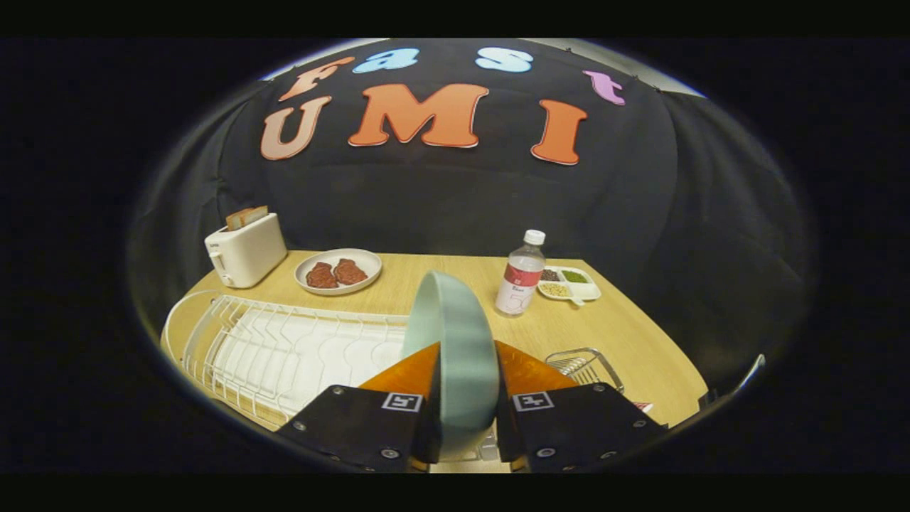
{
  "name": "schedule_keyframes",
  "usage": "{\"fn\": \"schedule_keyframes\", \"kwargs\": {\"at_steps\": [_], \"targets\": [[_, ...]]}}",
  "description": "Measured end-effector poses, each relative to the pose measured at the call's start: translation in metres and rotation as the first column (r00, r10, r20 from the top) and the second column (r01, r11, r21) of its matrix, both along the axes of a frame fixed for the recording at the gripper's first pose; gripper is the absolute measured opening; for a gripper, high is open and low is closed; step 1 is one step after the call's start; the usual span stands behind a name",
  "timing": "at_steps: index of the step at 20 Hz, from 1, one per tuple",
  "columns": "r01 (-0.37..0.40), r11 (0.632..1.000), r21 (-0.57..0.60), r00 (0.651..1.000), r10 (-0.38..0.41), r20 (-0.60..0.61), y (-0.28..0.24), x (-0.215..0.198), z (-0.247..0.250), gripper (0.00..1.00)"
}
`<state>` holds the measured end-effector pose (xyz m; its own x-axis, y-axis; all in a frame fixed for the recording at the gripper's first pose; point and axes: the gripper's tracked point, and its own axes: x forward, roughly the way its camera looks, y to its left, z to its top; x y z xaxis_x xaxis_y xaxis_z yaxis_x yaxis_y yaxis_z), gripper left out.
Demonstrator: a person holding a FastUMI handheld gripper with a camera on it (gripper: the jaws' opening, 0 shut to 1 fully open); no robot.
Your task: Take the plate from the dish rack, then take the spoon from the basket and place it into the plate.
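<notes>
Plate (455, 341) stands on edge, clenched between both fingers of the gripper (466, 387) and lifted just right of the dish rack (284, 348) — likely held upright as slotted — while the basket (584, 364) waits near right.

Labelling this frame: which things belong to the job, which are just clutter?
Job: plate, on edge, clamped in the gripper; dish rack; basket.
Clutter: toaster, dish of meat, bottle, sectioned tray.

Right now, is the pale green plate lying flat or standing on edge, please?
On edge: the pale green plate stands upright, clamped between the gripper jaws.
</notes>
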<state>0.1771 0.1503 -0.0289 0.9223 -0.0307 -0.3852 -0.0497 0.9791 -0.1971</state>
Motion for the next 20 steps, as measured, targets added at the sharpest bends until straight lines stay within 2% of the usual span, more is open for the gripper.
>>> {"fn": "schedule_keyframes", "kwargs": {"at_steps": [4, 7, 9, 16, 20], "targets": [[0.008, 0.997, -0.079, 0.998, -0.004, 0.057, 0.008, -0.003, 0.018, 0.27], [0.041, 0.985, -0.167, 0.993, -0.022, 0.115, 0.005, -0.001, 0.034, 0.27], [0.055, 0.982, -0.183, 0.989, -0.028, 0.147, 0.005, -0.003, 0.044, 0.27], [0.039, 0.997, -0.067, 0.988, -0.029, 0.150, -0.006, -0.026, 0.056, 0.27], [-0.021, 0.998, 0.053, 0.988, 0.012, 0.153, -0.005, -0.056, 0.067, 0.26]]}}
